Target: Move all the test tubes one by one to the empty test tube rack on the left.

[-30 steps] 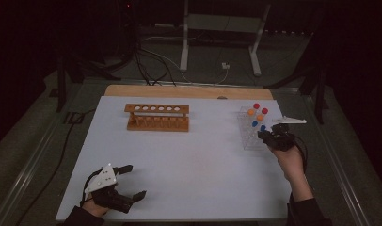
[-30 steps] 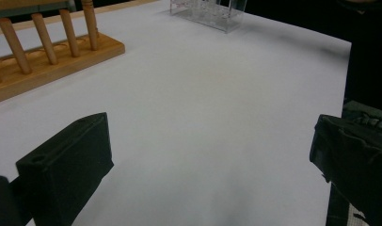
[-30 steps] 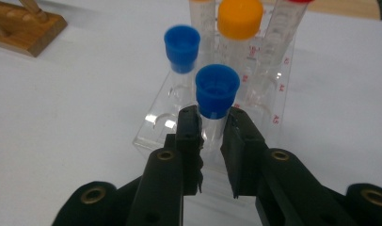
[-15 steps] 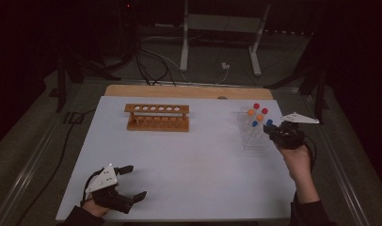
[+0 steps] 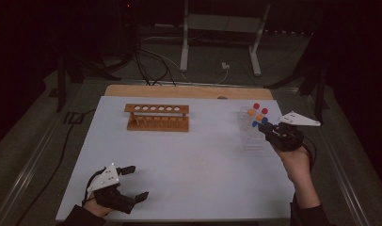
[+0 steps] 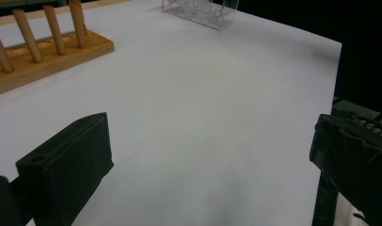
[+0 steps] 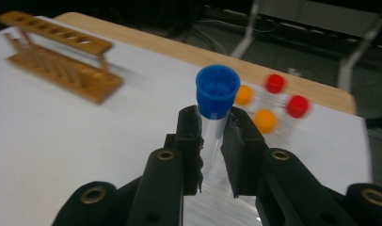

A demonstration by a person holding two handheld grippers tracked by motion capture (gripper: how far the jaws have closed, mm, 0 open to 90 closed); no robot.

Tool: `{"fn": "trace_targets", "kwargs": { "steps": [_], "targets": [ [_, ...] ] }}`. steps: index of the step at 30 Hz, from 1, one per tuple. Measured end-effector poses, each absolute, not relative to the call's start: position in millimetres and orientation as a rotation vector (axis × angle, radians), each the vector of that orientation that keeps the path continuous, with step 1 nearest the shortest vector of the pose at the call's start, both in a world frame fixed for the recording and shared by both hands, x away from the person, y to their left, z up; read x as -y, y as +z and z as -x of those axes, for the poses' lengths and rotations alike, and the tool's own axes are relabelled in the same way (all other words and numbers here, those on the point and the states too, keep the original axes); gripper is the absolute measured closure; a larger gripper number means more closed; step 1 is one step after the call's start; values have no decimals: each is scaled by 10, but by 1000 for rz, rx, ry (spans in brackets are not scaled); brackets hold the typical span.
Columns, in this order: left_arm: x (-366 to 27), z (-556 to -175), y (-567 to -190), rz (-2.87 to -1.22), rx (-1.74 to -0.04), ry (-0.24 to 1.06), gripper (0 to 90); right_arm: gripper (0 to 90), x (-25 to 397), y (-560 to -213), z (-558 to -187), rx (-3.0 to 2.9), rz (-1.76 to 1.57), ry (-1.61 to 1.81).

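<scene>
Right claw [image 7: 211, 141] is clamped on a blue-capped test tube [image 7: 216, 101], just over the clear rack [image 5: 253, 133]. Lift straight up w/ tube vertical til clear, then carry to wooden rack [image 5: 157, 117]. Left claw [image 5: 132, 182] rests open on tabletop [image 5: 203, 165].

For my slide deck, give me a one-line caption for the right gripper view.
Right gripper clamps a blue-capped tube before orange- and red-capped tubes, wooden rack beyond.
</scene>
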State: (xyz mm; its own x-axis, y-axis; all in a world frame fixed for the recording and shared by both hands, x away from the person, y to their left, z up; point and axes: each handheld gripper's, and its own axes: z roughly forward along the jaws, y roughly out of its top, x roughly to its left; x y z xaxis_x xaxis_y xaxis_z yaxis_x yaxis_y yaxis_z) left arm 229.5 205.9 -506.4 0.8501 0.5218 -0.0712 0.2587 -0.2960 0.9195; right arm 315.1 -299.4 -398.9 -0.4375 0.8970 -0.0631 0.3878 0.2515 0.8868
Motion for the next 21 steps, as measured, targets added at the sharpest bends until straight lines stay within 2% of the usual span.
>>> {"fn": "trace_targets", "kwargs": {
  "steps": [7, 21],
  "targets": [
    [-2000, -2316, -5012, -1900, -572, 241, 5, 764, 2650, -4107, -3133, -2083, -1083, 1143],
    [-1743, -2519, -4811, -1944, -514, 145, 5, 764, 2267, -4290, -3065, -2248, -982, 1145]
  ]
}}
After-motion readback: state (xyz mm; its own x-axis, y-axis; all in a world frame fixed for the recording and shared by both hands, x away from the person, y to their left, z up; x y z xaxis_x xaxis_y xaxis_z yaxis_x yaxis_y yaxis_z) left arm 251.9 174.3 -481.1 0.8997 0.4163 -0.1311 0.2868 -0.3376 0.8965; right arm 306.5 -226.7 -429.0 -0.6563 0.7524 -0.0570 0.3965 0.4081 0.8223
